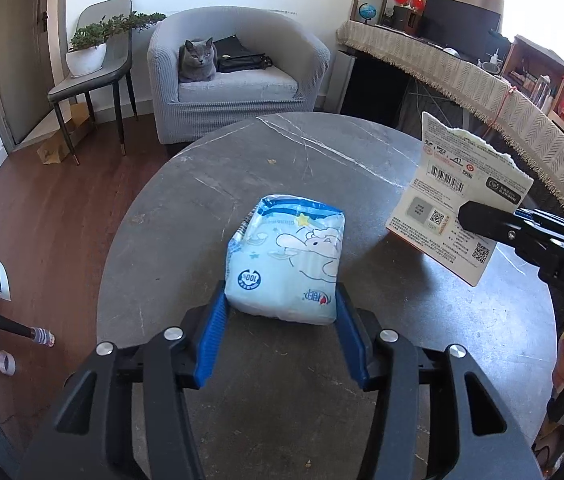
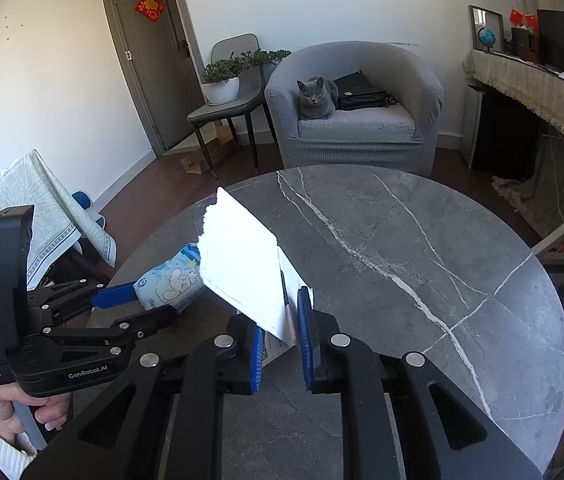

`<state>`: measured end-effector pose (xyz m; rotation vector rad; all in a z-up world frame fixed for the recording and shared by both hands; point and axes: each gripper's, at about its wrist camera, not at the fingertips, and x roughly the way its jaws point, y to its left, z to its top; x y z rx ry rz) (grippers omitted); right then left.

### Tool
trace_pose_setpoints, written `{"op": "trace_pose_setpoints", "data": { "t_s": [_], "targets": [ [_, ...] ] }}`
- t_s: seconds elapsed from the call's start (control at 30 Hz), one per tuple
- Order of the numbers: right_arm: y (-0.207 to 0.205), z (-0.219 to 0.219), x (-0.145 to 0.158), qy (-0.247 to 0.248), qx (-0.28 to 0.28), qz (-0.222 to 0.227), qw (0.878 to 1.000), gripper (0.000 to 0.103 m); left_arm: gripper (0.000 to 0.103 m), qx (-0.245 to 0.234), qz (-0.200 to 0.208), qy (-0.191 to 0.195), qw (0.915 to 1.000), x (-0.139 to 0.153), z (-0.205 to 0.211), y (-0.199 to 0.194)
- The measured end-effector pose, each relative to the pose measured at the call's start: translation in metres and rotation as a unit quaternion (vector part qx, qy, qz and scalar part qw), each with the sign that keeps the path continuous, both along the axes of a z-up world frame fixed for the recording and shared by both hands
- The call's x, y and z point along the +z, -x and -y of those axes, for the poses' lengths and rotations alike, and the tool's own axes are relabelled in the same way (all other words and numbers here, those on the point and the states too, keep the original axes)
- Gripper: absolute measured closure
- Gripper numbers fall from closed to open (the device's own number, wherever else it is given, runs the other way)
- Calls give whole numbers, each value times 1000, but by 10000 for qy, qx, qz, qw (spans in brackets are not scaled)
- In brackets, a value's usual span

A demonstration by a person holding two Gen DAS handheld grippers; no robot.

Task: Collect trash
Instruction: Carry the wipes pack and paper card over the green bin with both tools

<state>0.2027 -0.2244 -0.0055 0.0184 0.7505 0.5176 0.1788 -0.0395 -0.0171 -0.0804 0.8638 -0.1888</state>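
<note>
A round grey marble surface (image 1: pixel 210 200) fills most of both views, with a grey armchair (image 1: pixel 238 80) beyond its far edge where a grey cat (image 1: pixel 199 60) sits beside a black bag (image 1: pixel 242 56); a chair bearing a potted plant (image 1: pixel 90 50) stands to the armchair's left, and a long desk under a fringed cloth (image 1: pixel 462 76) runs along the right. On the surface lies the larger piece of trash, a soft pale-blue tissue pack (image 1: pixel 288 268) printed with a cartoon, lying on its side near the left edge as the right wrist view shows it. The left gripper (image 1: pixel 280 304) has its blue fingers (image 1: pixel 212 336) spread apart on either side of the pack's near end, close to or just touching its flanks, not yet squeezing it as far as can be judged. The smaller piece, a torn card package (image 1: pixel 458 204) with barcodes and QR codes on its back, is lifted clear of the surface and tilted, clamped near one lower corner by the right gripper (image 2: pixel 280 316), whose fingers are closed on it; in the right wrist view its white face glares in the sunlight. The step in hand looks like the second pickup: one item is already secured and the pack is about to be taken. The next move calls for closing the left fingers firmly on the pack, which is soft and will likely compress, then lifting it straight up. No bin is visible in either view.
</note>
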Motion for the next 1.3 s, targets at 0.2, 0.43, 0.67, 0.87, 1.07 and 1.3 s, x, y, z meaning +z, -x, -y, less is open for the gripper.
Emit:
{"op": "trace_pose_setpoints", "data": {
  "t_s": [0.2,0.43,0.67,0.87,1.07,1.3],
  "targets": [
    [6,-4,2,-56,11,-10,10000,89,49,-68,124,174,9997,7,-7,17],
    [19,-16,3,-115,64,19,9999,90,49,-156,254,326,9990,16,-8,44],
    [38,-32,6,-87,175,95,9998,92,49,-166,336,276,9989,18,-17,73],
    [48,-40,7,-51,176,171,9997,94,49,-63,363,339,9987,17,-31,89],
    [54,-46,13,-25,228,270,9994,94,49,44,524,404,9978,24,-48,100],
    [53,-61,18,-149,336,325,9988,94,49,263,526,476,9971,26,-75,107]
  ]
}}
